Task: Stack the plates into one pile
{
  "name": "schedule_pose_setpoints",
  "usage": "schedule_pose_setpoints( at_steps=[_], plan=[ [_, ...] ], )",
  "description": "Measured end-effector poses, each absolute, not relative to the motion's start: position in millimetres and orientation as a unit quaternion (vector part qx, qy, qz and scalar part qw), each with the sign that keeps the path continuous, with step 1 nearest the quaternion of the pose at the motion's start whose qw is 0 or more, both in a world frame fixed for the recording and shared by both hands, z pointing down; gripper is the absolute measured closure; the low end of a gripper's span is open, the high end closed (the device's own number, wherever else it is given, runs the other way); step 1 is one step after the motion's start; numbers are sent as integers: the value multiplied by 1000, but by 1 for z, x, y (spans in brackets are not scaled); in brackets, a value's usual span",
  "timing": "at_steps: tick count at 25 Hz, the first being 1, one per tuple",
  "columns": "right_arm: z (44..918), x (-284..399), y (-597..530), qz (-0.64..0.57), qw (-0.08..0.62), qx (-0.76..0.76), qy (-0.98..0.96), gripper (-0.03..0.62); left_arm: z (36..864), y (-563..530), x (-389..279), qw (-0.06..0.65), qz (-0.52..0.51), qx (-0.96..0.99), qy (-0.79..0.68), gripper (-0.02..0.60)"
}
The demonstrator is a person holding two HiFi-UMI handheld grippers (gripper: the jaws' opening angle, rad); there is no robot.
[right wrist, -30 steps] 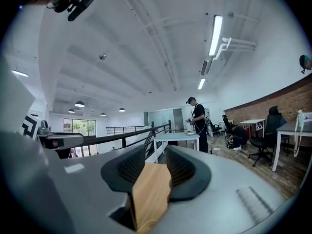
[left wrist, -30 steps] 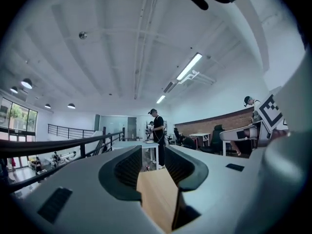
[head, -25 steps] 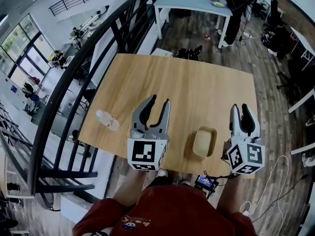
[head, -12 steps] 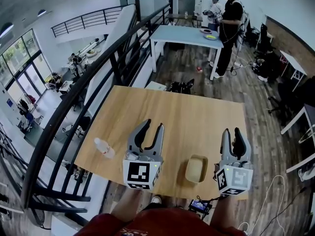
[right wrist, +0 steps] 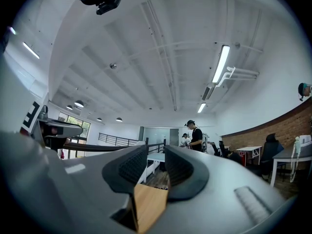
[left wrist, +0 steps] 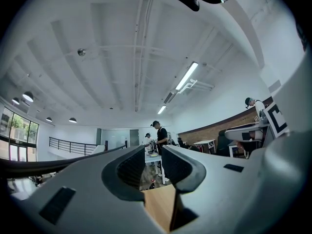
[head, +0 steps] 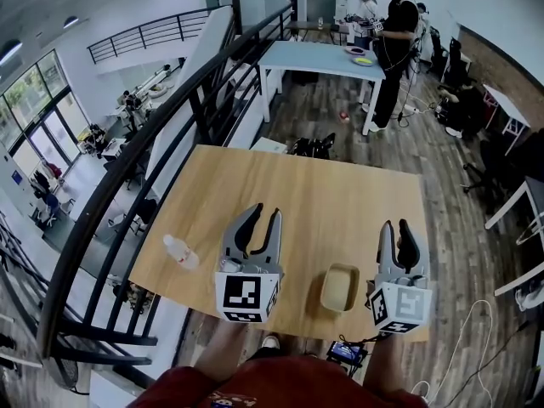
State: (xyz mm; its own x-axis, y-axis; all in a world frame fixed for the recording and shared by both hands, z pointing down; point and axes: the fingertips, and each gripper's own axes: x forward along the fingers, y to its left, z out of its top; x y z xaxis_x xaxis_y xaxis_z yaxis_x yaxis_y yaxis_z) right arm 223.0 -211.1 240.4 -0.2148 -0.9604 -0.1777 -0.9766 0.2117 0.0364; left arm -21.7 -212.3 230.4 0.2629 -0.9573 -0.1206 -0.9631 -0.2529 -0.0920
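Note:
A pale yellow rectangular plate point(head: 340, 287) lies near the front edge of the wooden table point(head: 323, 185), between my two grippers. My left gripper point(head: 265, 215) hovers over the table to the plate's left. Its jaws are closing, with a gap left and nothing between them. My right gripper point(head: 394, 226) is held to the right of the plate, near the table's right edge. Its jaws are closing too and hold nothing. In the left gripper view the left gripper point(left wrist: 150, 152) points level across the table, and in the right gripper view the right gripper point(right wrist: 156, 152) does the same.
A clear plastic bottle point(head: 181, 252) lies on its side near the table's left edge. A black railing point(head: 127, 168) runs along the left. Beyond stands a light blue table point(head: 327, 58) with dishes point(head: 361, 56), and a person point(head: 393, 32) stands at it.
The jaws of both grippers have narrowed. The head view has tipped up and shows more of the room. The plate and the bottle lie where they were.

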Motion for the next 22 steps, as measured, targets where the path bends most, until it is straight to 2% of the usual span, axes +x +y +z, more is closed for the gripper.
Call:
schedule_pose_setpoints(
  at_steps=[2, 9, 22],
  plan=[
    [240, 220, -211, 74, 59, -620, 779, 478, 232, -213, -21, 77, 17, -791, 607, 488],
    [238, 213, -212, 68, 60, -615, 783, 582, 230, -211, -16, 95, 7, -789, 607, 568],
    [238, 209, -209, 82, 54, -617, 781, 583, 228, -209, -13, 88, 20, -797, 597, 575]
  ],
)
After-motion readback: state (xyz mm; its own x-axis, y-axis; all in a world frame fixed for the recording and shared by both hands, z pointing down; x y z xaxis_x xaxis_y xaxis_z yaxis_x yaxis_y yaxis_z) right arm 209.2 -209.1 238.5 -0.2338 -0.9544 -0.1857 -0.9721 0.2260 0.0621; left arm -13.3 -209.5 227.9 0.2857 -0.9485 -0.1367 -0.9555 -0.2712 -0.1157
